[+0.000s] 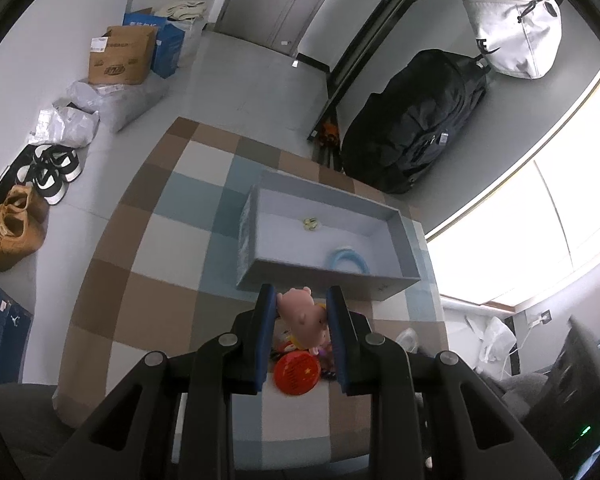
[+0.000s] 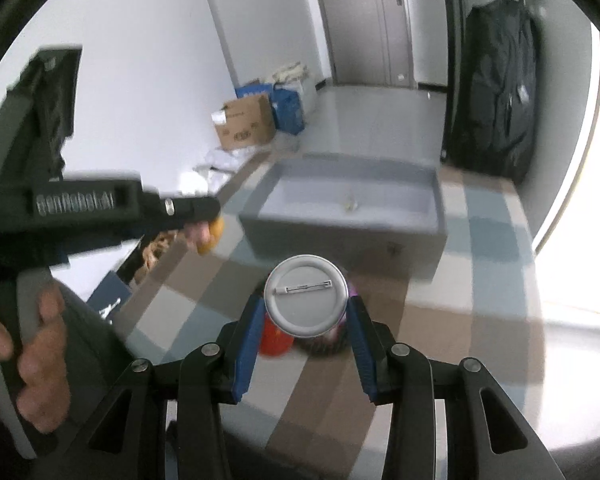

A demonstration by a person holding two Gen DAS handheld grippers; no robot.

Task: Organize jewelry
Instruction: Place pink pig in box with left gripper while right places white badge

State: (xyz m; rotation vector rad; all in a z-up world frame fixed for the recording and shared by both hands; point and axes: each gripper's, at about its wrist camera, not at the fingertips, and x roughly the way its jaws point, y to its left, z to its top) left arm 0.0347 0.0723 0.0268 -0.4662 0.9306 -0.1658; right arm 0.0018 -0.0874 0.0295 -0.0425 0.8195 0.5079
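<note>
Left tool [image 1: 302, 300] clamps a pink pig figure [image 1: 300, 314] between its blue pads, held above the checkered desk [image 1: 160, 240], just short of the grey box [image 1: 404, 236]. Inside the box: a small yellowish trinket [image 1: 312, 223] mid-floor and a light blue ring [image 1: 349, 261] by the near wall. A red star badge [image 1: 297, 372] lies on the desk under the tool. Right tool [image 2: 305, 306] grips a round pin badge [image 2: 305, 295], silver back and clasp facing the camera, above the desk before the box. Left tool appears blurred in the right view.
</note>
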